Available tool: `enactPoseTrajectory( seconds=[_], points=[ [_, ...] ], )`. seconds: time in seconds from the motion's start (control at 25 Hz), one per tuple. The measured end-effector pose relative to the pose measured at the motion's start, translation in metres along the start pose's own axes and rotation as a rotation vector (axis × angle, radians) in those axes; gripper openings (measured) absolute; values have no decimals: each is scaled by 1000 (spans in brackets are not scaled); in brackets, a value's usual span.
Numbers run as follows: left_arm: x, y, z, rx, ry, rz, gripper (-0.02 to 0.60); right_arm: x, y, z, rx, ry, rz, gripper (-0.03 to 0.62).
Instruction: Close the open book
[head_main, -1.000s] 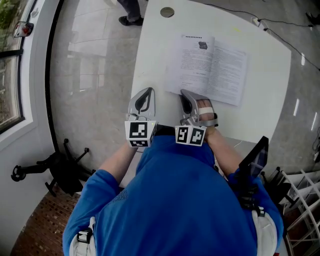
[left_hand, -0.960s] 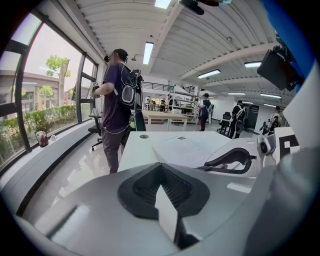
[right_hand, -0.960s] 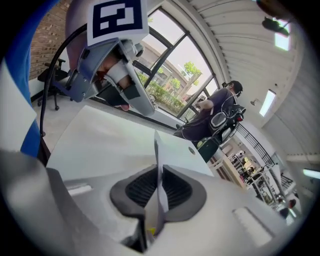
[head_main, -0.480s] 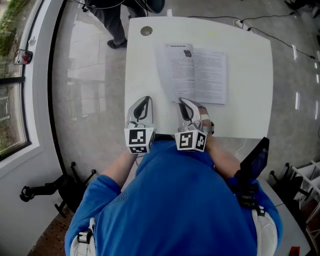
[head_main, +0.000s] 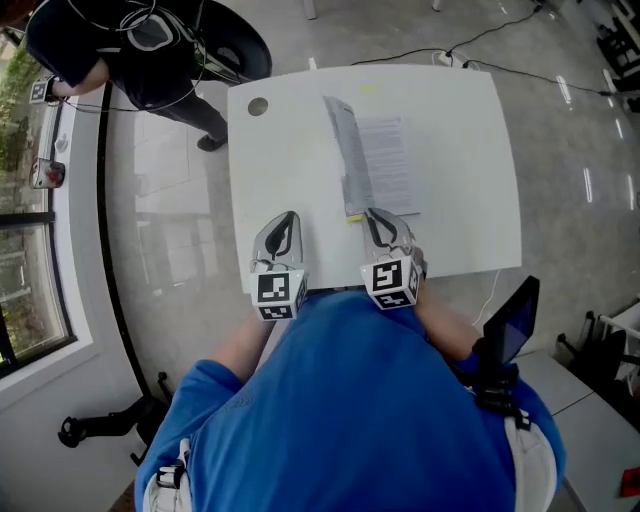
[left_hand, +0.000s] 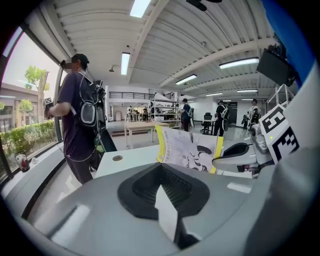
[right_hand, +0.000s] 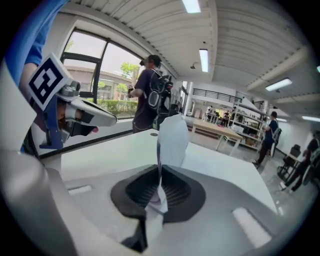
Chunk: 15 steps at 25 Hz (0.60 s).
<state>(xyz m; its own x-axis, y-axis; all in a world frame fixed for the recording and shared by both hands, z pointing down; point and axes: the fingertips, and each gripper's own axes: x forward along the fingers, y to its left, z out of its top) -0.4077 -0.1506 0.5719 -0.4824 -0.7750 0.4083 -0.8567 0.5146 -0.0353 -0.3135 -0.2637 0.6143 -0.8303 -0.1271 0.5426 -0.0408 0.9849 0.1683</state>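
Book position: the book (head_main: 385, 165) lies on the white table (head_main: 460, 120), just ahead of the person, with its spine running away from them. The right half lies flat on the table top. The left half, the yellow-edged cover (head_main: 347, 160) with its leaves, stands roughly upright along the spine.

Right gripper (head_main: 376, 220): it is positioned at the near edge of the book. Its own view shows the jaws pressed together on a thin sheet that rises straight up between them. This is judged to be the near corner of the raised half.

Left gripper (head_main: 283, 222): it rests on the table top to the left of the book, apart from it. The jaws are together with nothing between them. From this gripper's view the illustrated outer face of the cover faces it.

Governing relation: the raised half stands over the spine and the flat half lies to its right. The long axis of the book points away from the person. The right gripper is nearer and is already on the sheet. Closing is judged to require swinging that half to the right and down until it lies on the flat pages. The book is judged to be about half closed.

Containers: none shows on the table. The only other item is a small round insert (head_main: 257, 106) near the far left corner.
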Motion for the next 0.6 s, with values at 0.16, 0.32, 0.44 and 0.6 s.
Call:
enactPoseTrajectory(
  seconds=[0.16,0.32,0.44,0.6],
  points=[
    [0,-18,11,20,-9,-22,7,-7,-24,-17,99,50,-32,21],
    [6,-20,17,33,-13,-44,6,5,-35,-32,177,99,-51,21],
    [11,-15,13,41,-10,-49,6,20,-35,-45,239,134,-53,21],
    [4,-28,12,50,-11,-35,6,17,-42,-67,323,168,-43,25]
  ],
)
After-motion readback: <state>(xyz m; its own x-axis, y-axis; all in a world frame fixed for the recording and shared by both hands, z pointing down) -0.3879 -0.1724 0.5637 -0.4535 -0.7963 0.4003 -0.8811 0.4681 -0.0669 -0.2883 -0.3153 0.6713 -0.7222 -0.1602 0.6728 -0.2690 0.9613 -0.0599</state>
